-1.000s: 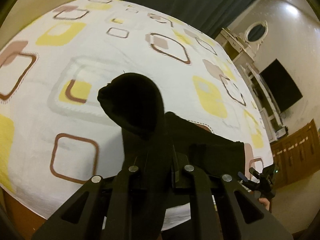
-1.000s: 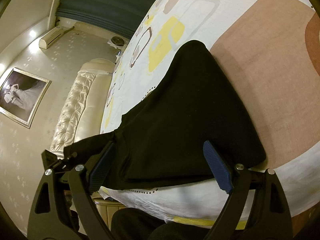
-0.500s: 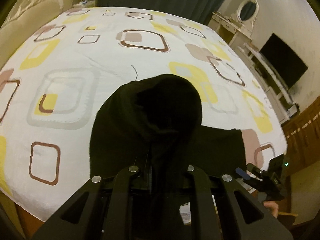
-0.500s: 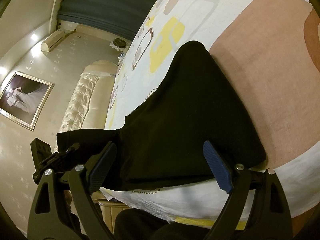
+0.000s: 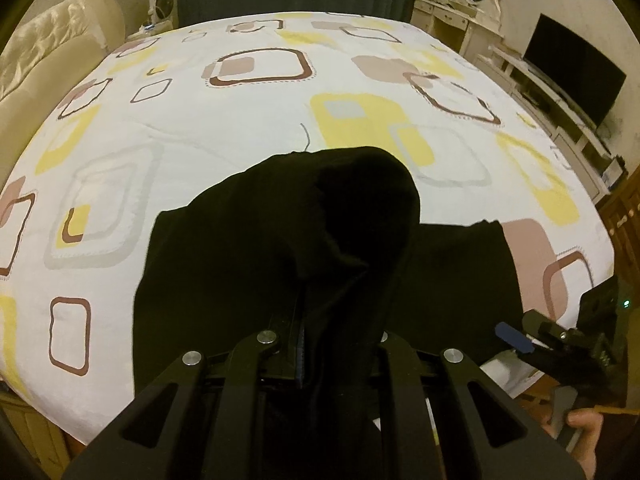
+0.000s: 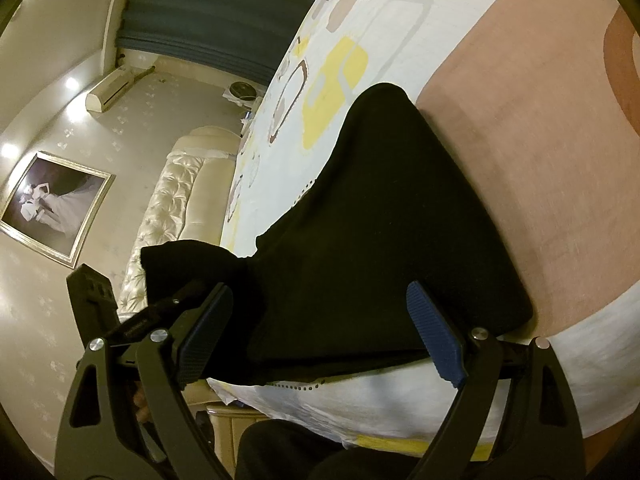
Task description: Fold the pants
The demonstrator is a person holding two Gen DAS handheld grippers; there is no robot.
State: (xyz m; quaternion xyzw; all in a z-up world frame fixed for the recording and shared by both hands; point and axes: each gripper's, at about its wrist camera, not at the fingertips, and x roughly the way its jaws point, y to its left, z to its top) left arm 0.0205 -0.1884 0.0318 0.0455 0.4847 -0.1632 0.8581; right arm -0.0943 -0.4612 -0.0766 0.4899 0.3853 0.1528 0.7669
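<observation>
Partly folded, black pants [image 5: 452, 280] lie at the near edge of a bed [image 5: 248, 128] with a patterned sheet. One bunched end is lifted, pinched in the left claw [image 5: 340, 312], whose fingers are pressed together on the cloth. Beside it, the right claw [image 6: 320, 328] hangs spread wide over the flat part, gripping nothing.

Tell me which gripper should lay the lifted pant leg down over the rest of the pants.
Left. The left gripper is already shut on the raised black pants, bunched above the bedsheet. The right gripper sits open at the bed's edge, gripping nothing.
</observation>
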